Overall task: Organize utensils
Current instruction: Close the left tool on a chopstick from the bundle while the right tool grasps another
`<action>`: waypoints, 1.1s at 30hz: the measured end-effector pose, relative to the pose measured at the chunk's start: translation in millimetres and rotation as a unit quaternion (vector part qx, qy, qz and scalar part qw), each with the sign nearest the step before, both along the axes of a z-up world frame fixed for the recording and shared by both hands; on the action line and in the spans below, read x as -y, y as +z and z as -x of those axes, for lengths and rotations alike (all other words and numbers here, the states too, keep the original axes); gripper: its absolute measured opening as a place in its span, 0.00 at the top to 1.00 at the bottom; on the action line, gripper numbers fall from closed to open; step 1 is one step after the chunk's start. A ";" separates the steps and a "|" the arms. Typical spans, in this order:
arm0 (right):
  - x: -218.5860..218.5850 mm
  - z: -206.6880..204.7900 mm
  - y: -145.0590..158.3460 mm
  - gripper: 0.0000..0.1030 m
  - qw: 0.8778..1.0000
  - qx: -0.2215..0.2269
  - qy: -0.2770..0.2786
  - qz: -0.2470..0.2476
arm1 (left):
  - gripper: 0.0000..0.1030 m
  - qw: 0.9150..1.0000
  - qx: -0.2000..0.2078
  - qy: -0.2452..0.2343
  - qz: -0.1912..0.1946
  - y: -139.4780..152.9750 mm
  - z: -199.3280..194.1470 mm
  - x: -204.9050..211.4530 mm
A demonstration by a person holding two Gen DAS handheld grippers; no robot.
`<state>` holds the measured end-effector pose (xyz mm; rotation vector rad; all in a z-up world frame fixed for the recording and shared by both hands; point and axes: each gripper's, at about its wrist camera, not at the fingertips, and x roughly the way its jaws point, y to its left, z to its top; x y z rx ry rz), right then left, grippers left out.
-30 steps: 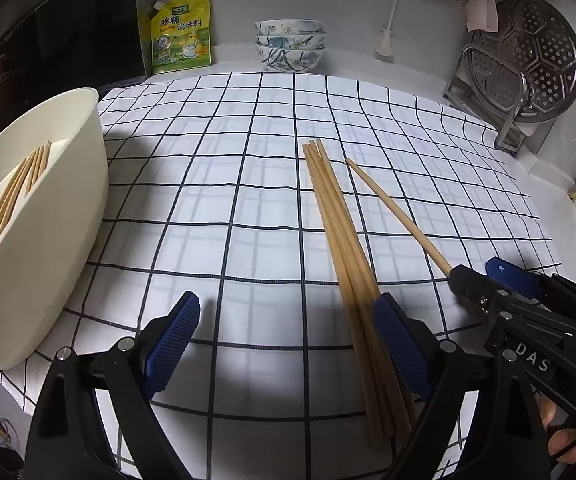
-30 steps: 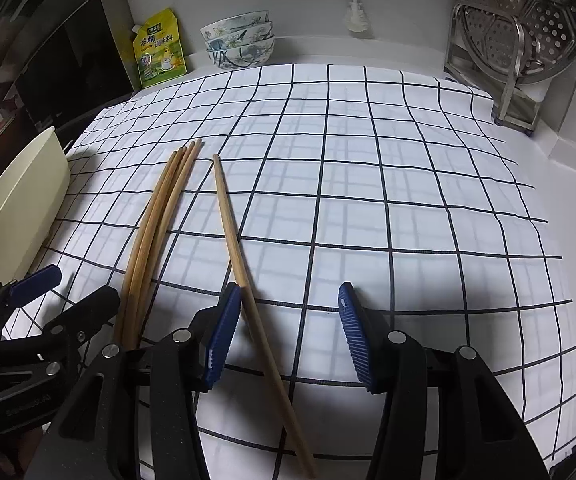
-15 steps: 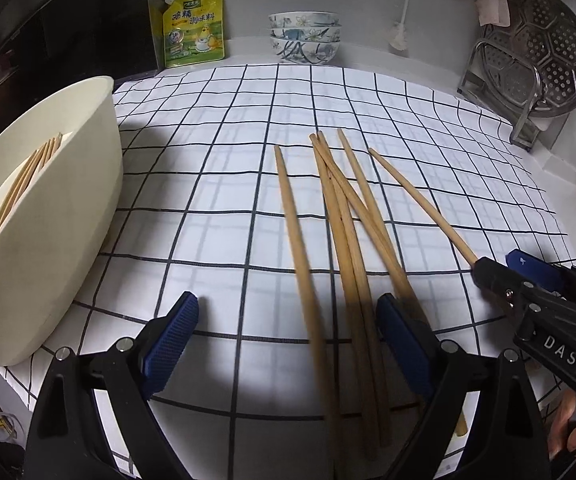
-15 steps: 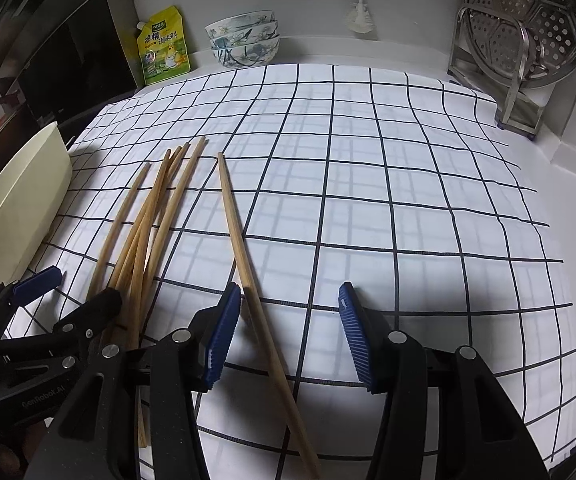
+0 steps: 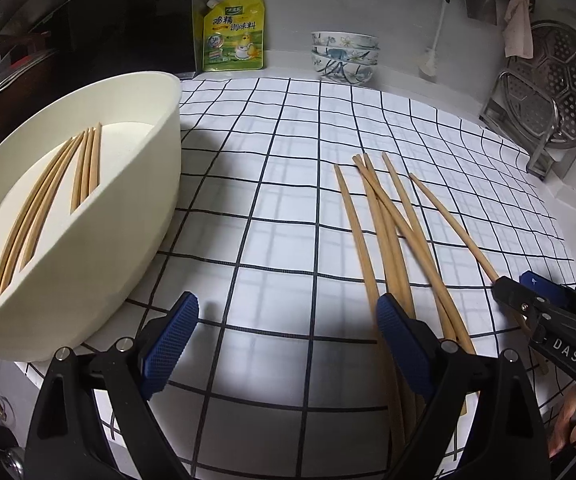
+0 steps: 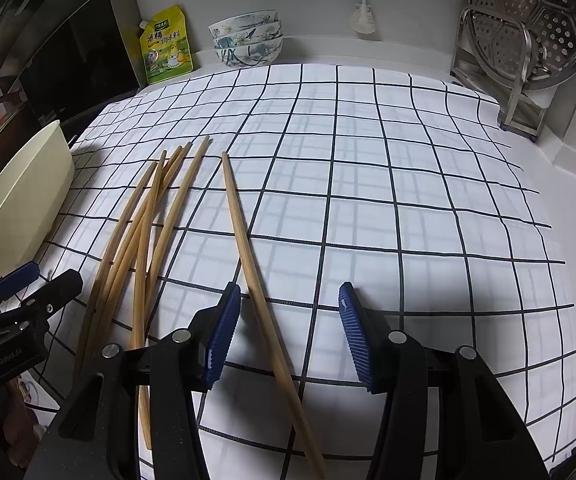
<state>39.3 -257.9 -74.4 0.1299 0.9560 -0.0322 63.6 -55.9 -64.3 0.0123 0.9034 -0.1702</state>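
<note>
My right tongs (image 6: 290,334) stand spread over the lone chopstick (image 6: 247,256) on the desk (image 6: 408,200), my left tongs (image 5: 288,340) spread empty; I'd centre, pinch it, then carry toward the cream bin (image 5: 127,216) at nine o'clock.

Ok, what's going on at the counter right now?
A person holding two grippers is sorting chopsticks into the cream tray, which already holds several. Both grippers are open and empty. The right gripper hovers astride a single chopstick. The left gripper sits beside the loose chopsticks lying crossed on the checked cloth.
</note>
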 end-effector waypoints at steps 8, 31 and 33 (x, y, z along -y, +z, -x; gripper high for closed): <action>-1.1 0.0 0.0 0.52 1.000 0.000 0.002 0.000 | 0.14 1.000 -0.003 -0.008 -0.006 -3.0 -3.7 11.5; -2.9 -0.3 0.1 0.52 1.000 0.000 0.003 0.001 | 0.11 1.000 -0.010 0.000 -0.029 -9.1 0.7 9.9; -2.8 -0.2 0.1 0.52 1.000 0.000 0.004 0.002 | 0.10 0.999 -0.013 -0.002 -0.032 -9.3 1.5 11.3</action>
